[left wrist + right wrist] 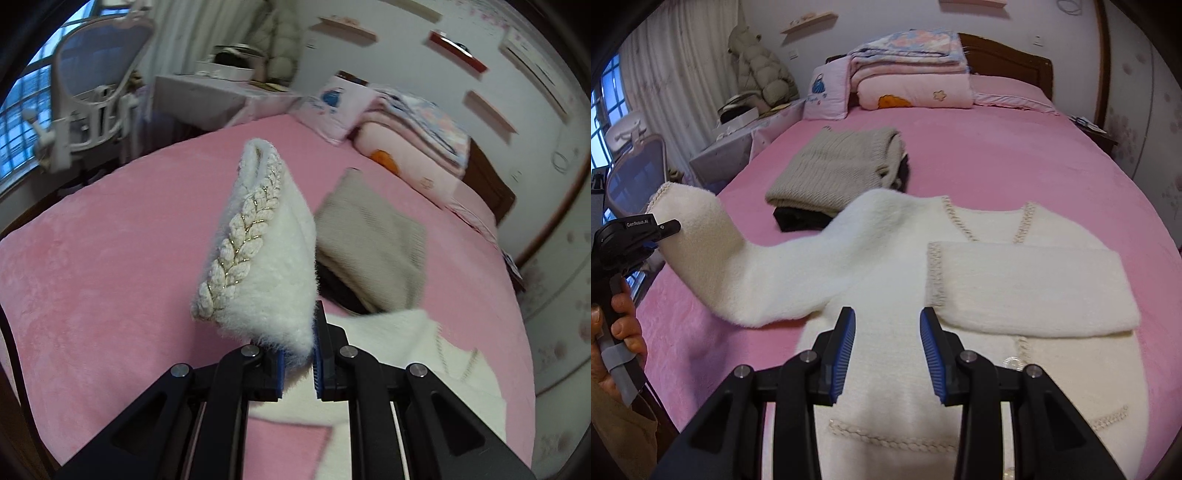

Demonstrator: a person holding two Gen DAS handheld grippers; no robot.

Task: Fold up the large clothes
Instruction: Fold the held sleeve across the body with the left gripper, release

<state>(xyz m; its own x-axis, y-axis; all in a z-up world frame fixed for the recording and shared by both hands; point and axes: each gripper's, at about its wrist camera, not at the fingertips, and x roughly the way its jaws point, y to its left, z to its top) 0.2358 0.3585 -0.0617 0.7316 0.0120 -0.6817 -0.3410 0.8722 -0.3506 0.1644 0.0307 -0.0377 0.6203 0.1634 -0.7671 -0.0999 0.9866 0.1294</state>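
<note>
**Sleeve lifted off the pink bed**

A pink bed fills a bedroom with wall shelves and curtains. The white cardigan lies flat on it, beside a folded beige sweater. The left gripper, marked "GeeRobot.AI", pinches the sleeve cuff aloft. The right gripper hovers above the cardigan, fingers partly open, empty.
</note>
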